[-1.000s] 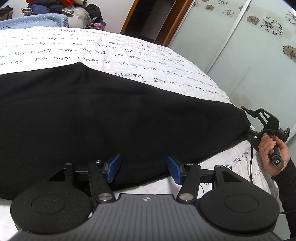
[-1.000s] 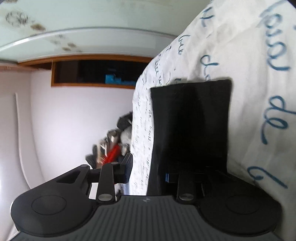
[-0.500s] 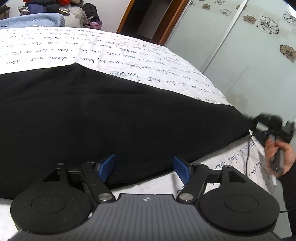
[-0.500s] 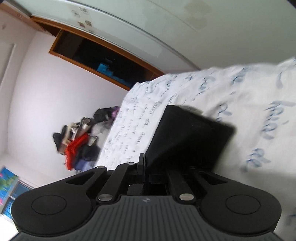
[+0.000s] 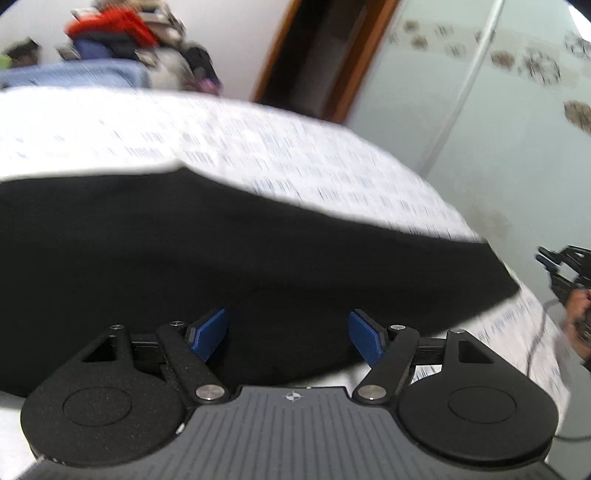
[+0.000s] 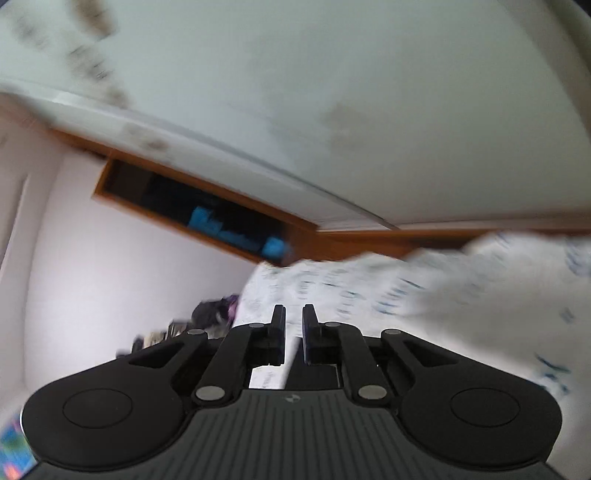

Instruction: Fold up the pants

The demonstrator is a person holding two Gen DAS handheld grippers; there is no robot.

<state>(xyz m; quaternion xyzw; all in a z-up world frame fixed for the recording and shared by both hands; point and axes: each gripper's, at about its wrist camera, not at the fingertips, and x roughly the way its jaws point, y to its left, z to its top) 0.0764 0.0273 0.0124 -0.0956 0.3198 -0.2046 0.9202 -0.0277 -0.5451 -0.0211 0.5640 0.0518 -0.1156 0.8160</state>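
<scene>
Black pants [image 5: 240,258] lie spread across the white bed in the left wrist view, which is blurred. My left gripper [image 5: 288,334] is open and empty, its blue pads [image 5: 208,332] over the pants' near edge. My right gripper [image 5: 565,269] shows at the far right, off the pants' right end, held by a hand. In the right wrist view my right gripper [image 6: 293,332] has its jaws nearly together with a narrow gap and nothing between them; the pants are out of that view.
The bed's white cover with blue writing [image 5: 295,155] [image 6: 369,291] fills the middle. Frosted sliding doors [image 5: 498,129] stand to the right. A clothes pile [image 5: 122,33] sits beyond the bed. A dark doorway [image 5: 310,55] is at the back.
My right gripper let go of the pants' end and swung up and away; the pants left its view. My left gripper opened wider and moved forward over the pants' edge.
</scene>
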